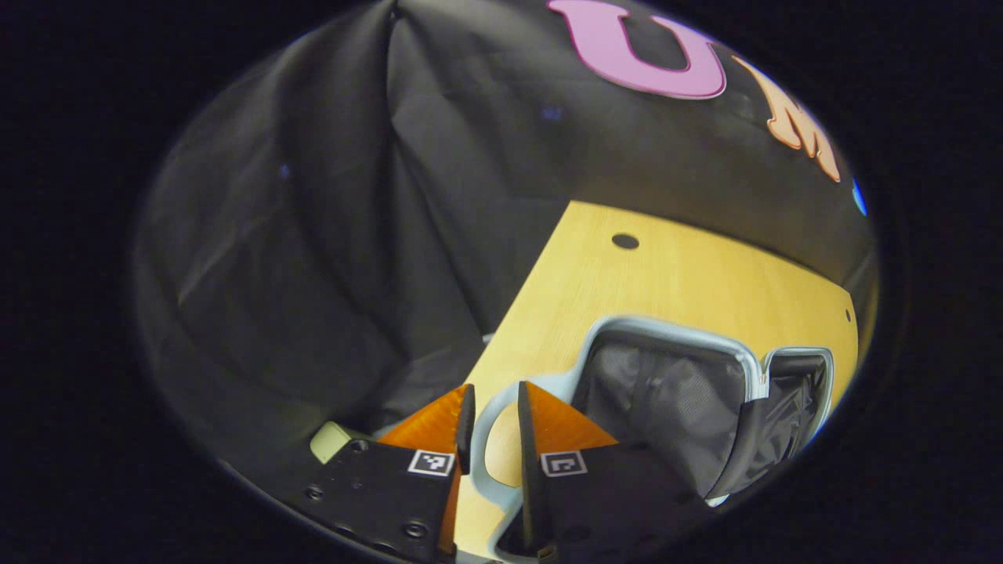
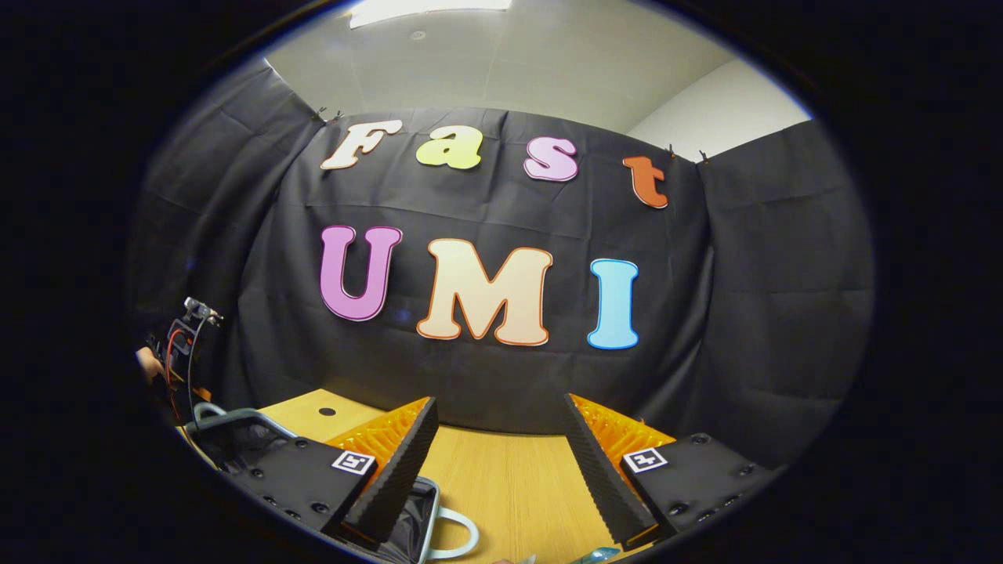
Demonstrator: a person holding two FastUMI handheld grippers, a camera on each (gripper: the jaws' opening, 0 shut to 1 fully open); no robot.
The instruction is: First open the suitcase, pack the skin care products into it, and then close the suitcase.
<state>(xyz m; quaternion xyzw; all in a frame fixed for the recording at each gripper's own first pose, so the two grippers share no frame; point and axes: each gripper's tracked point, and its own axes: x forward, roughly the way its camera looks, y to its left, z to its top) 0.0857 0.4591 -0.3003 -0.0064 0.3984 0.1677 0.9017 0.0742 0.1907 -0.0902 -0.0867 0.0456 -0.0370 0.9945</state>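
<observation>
Pale-blue suitcase [image 1: 674, 392] lying open on the table [image 1: 666, 274], lower edge cut off; left hand-held gripper [image 1: 492, 407] narrowly straddling its handle [image 1: 482, 439]; right hand-held gripper [image 2: 497, 462] spread wide beside it.

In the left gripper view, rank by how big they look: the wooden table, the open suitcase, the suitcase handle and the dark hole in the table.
1. Table
2. Suitcase, though it sits nearer the camera than the table's far end
3. Suitcase handle, between the left gripper's fingers
4. Hole
</observation>
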